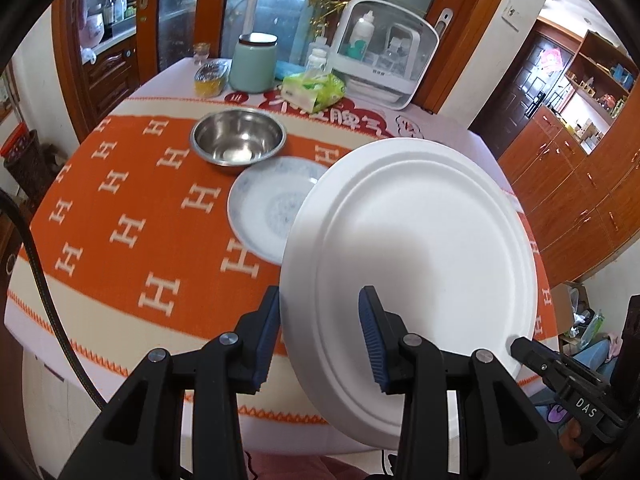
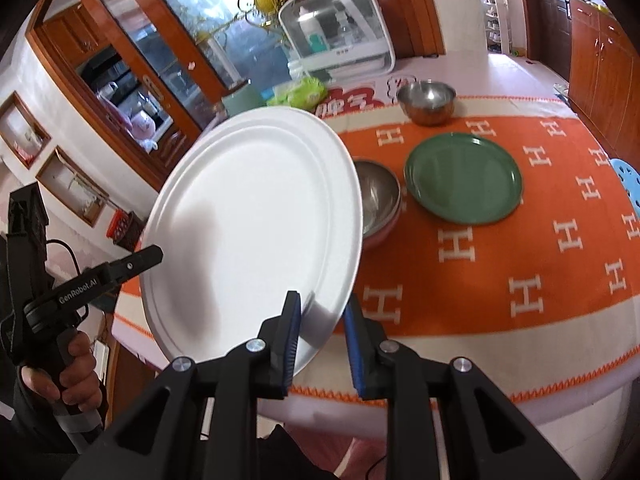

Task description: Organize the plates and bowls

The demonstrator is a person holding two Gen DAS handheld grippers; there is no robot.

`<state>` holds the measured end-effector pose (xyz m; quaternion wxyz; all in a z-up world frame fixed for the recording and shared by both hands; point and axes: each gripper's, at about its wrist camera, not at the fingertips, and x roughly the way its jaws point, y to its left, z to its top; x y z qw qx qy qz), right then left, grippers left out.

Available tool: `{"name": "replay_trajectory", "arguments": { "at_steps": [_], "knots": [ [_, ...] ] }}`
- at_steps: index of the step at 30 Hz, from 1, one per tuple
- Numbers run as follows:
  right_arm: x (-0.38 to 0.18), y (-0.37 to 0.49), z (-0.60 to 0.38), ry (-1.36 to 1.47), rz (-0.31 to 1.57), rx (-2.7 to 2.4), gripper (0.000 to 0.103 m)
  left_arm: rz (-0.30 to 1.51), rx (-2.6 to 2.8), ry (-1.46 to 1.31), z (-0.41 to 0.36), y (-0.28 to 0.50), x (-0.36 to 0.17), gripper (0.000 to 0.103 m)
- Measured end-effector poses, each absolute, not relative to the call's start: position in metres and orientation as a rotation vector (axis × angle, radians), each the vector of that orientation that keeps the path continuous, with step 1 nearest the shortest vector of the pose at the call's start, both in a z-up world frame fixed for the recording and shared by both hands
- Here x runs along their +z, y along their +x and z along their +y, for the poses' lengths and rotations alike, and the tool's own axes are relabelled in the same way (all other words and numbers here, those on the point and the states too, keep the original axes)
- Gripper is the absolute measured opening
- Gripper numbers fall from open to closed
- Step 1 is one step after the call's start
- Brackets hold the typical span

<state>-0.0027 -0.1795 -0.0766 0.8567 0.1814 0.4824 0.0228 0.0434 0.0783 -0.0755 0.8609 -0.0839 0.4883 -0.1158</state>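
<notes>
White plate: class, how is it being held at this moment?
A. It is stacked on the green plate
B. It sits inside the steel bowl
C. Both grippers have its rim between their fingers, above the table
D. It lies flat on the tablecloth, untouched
C: the white plate is tilted above the tablecloth, its rim between the fingers of the left gripper and the right gripper.

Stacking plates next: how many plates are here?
3: a large white round plate held up nearest; a blue-patterned white plate on the orange cloth behind it; a green round plate further right. More may hide behind the white one.
</notes>
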Motion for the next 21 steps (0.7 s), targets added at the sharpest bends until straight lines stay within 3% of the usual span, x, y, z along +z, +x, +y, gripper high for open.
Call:
{"name": "replay_trajectory", "arguments": {
  "at_steps": [21],
  "knots": [
    [-0.153,-0.021,-0.165,0.352,1.294,0.061,0.023,1.257,-0.156,-0.194,0.089,0.002,-0.166,0.037]
  ]
}}
